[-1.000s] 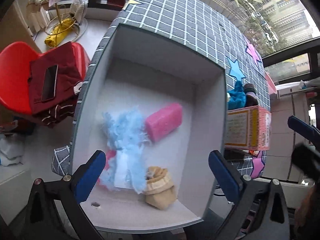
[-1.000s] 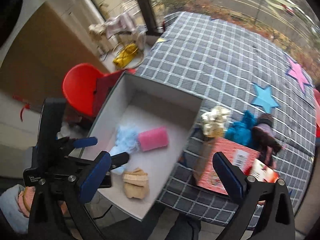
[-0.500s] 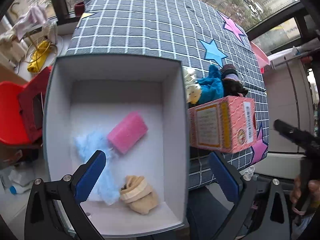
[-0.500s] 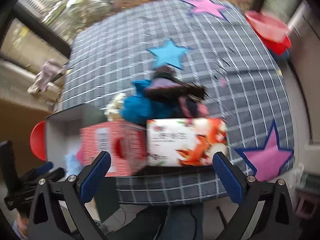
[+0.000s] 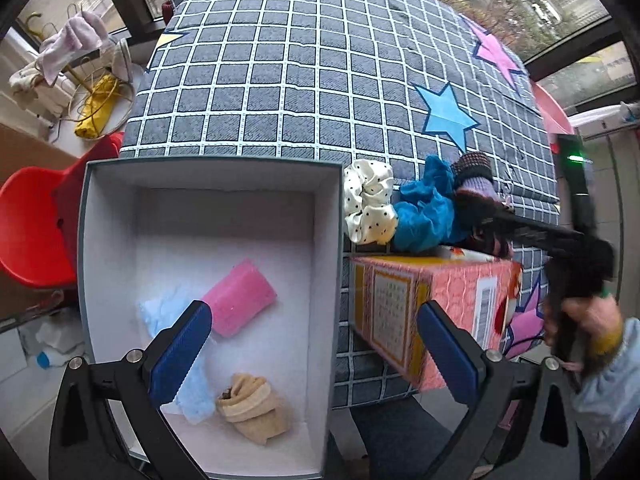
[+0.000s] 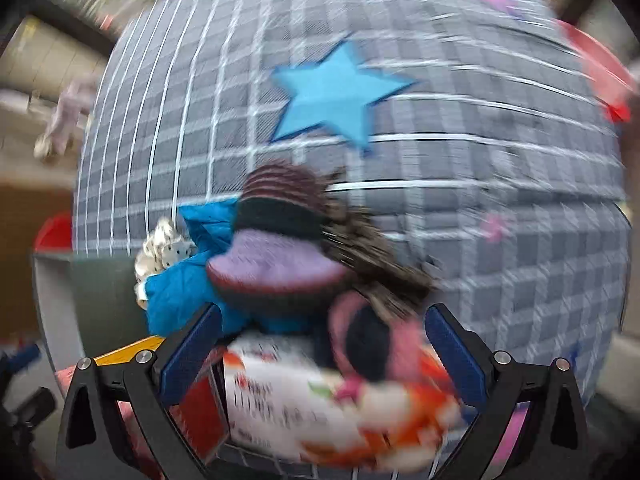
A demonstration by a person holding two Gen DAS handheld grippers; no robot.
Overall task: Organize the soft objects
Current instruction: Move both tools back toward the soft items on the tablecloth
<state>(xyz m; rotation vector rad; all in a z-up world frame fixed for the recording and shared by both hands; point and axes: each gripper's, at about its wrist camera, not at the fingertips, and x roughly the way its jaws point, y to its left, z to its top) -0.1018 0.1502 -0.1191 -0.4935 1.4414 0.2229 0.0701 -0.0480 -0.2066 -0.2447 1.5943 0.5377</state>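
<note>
A white open box (image 5: pixel 328 240) holds a pink sponge (image 5: pixel 240 297), a light blue fluffy cloth (image 5: pixel 188 396) and a tan rolled sock (image 5: pixel 254 408). Beside it on the checked table lie a white dotted scrunchie (image 5: pixel 368 204), a blue cloth (image 5: pixel 428 212) and a striped purple knit sock (image 5: pixel 474 182). My left gripper (image 5: pixel 312 356) is open over the box's right wall. My right gripper (image 6: pixel 320 356) is open, just above the striped knit sock (image 6: pixel 276 240) and blue cloth (image 6: pixel 180 288); this view is blurred.
A pink patterned carton (image 5: pixel 436 312) stands right of the box at the table's near edge; it also fills the bottom of the right wrist view (image 6: pixel 304 408). A red chair (image 5: pixel 32 216) stands left of the table. A red basin (image 5: pixel 552 108) sits at the far right.
The left gripper has drawn back and to the right from over the box. The right gripper has swung from the box over the carton and closed in on the pile of soft things.
</note>
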